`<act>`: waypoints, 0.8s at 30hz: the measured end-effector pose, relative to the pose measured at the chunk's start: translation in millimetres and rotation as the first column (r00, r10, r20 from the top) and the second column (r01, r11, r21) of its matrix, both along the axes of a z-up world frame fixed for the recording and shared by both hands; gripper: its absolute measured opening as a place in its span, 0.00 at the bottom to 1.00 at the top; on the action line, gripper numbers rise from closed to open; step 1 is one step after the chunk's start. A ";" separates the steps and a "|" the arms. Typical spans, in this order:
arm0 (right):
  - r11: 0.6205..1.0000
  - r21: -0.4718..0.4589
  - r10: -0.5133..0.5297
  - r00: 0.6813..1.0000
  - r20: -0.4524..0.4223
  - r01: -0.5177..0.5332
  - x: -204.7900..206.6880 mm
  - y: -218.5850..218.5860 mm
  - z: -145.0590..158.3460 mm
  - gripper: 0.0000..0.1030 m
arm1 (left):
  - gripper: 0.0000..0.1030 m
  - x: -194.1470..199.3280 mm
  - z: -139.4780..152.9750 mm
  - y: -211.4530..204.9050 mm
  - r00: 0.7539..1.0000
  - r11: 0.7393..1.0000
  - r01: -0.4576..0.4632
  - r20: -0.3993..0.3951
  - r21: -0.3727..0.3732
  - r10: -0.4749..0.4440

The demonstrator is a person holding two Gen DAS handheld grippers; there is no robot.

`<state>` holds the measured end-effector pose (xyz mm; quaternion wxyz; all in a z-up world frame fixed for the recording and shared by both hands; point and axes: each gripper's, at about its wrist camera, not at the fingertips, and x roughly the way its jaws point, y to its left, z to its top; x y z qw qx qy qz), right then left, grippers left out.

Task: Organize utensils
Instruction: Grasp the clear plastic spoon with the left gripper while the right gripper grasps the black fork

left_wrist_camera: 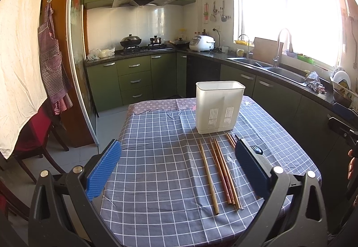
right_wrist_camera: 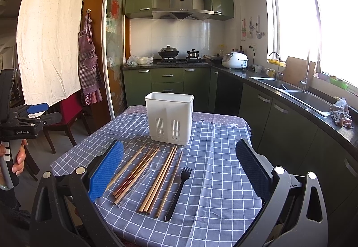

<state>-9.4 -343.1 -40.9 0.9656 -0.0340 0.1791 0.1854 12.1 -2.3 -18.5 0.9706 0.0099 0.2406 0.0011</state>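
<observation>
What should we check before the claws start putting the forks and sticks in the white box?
1. Left claw open and holding nothing: ok.
2. Right claw open and holding nothing: ok.
3. White box standing upright on the tablecloth, top open: ok.
4. Box free of things inside: cannot tell, its walls hide the inside.
5. Chopsticks, clear spoon and black fork lying flat in front of the box, within view: ok.
6. Spoon free of the chopsticks: not ok, it lies tight between them.

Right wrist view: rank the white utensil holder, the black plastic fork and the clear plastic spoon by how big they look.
1. white utensil holder
2. black plastic fork and clear plastic spoon: look about equally long, so unranked.
</observation>
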 end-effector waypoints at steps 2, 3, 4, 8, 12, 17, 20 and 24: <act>1.000 -0.002 -0.002 1.000 -0.011 0.002 3.9 0.0 -0.8 0.96 | 0.94 3.0 0.5 -0.5 1.000 1.000 0.000 -0.005 0.003 0.000; 1.000 -0.004 -0.004 1.000 -0.017 0.004 6.4 -0.2 -1.1 0.96 | 0.94 5.8 0.3 -1.3 1.000 1.000 0.000 -0.011 0.004 0.000; 1.000 -0.006 -0.006 1.000 -0.025 0.006 9.8 -0.9 -1.2 0.96 | 0.94 8.2 -0.4 -0.8 1.000 1.000 0.001 -0.017 0.005 -0.001; 0.999 -0.029 -0.029 0.996 -0.081 0.027 31.5 -3.2 -7.2 0.96 | 0.94 27.6 -4.4 1.0 0.998 1.000 0.021 -0.067 -0.015 -0.021; 0.996 -0.066 -0.077 0.980 -0.184 0.066 66.4 -8.3 -22.1 0.96 | 0.94 56.5 -15.6 -4.6 0.988 0.999 0.042 -0.149 -0.017 -0.044; 0.995 -0.073 -0.092 0.939 -0.331 0.071 116.4 -16.0 -49.4 0.96 | 0.94 98.3 -39.1 -20.8 0.957 0.997 0.074 -0.280 -0.004 -0.073; 0.998 -0.058 -0.061 0.896 -0.440 0.039 144.1 -16.9 -62.5 0.96 | 0.93 121.0 -54.6 -37.0 0.928 0.994 0.113 -0.357 -0.005 -0.108; 0.997 -0.081 -0.049 0.857 -0.513 0.009 167.1 -13.5 -72.6 0.93 | 0.80 144.2 -74.1 -63.3 0.874 0.984 0.179 -0.456 -0.020 -0.168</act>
